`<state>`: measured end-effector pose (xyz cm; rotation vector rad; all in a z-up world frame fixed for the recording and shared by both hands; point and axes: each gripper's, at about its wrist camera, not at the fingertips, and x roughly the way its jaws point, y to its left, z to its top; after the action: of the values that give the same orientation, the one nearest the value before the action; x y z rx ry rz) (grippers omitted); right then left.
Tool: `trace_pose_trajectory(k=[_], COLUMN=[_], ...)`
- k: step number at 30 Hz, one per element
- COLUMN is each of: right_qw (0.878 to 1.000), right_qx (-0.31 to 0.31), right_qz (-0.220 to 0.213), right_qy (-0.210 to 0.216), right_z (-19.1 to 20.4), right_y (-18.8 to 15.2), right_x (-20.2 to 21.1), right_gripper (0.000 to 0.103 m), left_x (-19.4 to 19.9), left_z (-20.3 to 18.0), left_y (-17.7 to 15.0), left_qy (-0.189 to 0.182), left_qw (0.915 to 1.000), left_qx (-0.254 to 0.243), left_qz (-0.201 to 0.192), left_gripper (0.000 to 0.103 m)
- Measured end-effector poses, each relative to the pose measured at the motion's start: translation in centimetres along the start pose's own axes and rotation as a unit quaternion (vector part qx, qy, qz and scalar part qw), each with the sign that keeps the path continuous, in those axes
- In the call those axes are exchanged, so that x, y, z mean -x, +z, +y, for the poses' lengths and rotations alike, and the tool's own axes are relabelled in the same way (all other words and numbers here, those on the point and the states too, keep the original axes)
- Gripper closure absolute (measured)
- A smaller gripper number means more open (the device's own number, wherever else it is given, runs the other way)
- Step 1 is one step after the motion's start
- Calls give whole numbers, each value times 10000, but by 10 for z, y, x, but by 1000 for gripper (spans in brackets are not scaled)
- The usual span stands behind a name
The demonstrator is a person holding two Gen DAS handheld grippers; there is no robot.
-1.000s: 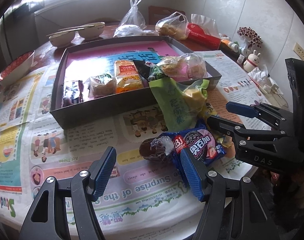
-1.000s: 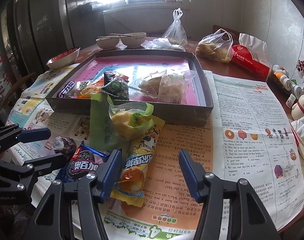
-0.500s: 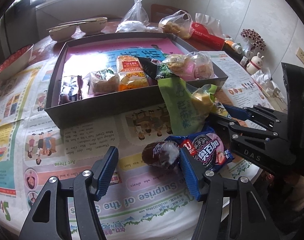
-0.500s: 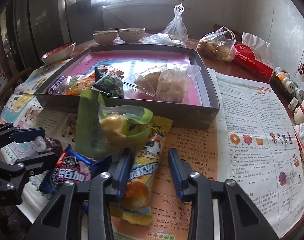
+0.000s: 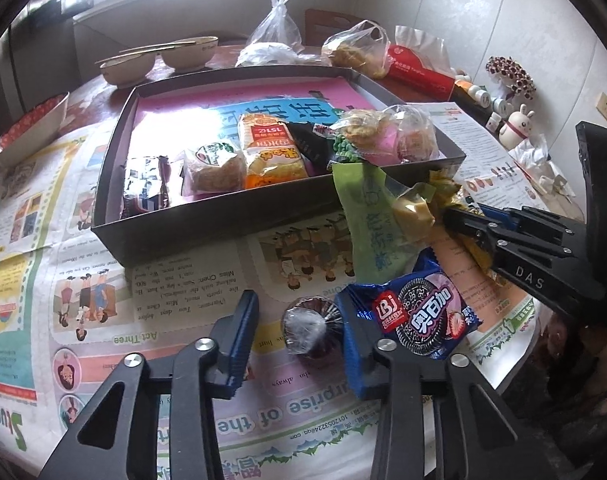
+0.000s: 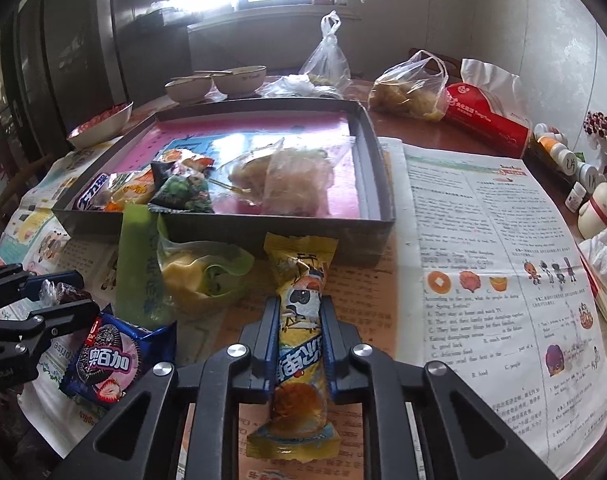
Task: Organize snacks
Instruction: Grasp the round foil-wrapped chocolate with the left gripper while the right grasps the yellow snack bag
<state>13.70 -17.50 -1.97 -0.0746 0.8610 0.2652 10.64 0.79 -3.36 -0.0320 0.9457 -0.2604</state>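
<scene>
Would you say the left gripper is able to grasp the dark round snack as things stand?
Probably yes: the left gripper is open, with the dark round snack between its fingers. The blue cookie packet lies close beside it.

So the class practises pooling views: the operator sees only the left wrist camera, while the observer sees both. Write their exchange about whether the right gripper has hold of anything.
Operator: Is the right gripper gripping anything? Its tips sit among wrappers here.
Observer: Yes, it is shut on the yellow snack packet.
Operator: Where along it?
Observer: Around its middle; both ends stick out past the fingers.
Operator: Which way does it point?
Observer: It lies lengthwise along the fingers, with its far end toward the tray wall.
</scene>
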Motion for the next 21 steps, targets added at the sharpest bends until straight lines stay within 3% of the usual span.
trace_pose_trajectory(k=[1,21], right_qw=[10000,9988], right_qx=[-17,-141], right_qz=[-9,-442], right_qy=[7,165], right_z=[-1,-6], right_y=[0,11], right_x=[1,35], right_gripper=[84,86], left_x=[0,37], left_z=[1,28], left_y=[0,11], left_qy=[-38,-73], left_qw=[10000,9977], left_qx=[33,474], left_qz=[-2,-489], left_gripper=[76,76])
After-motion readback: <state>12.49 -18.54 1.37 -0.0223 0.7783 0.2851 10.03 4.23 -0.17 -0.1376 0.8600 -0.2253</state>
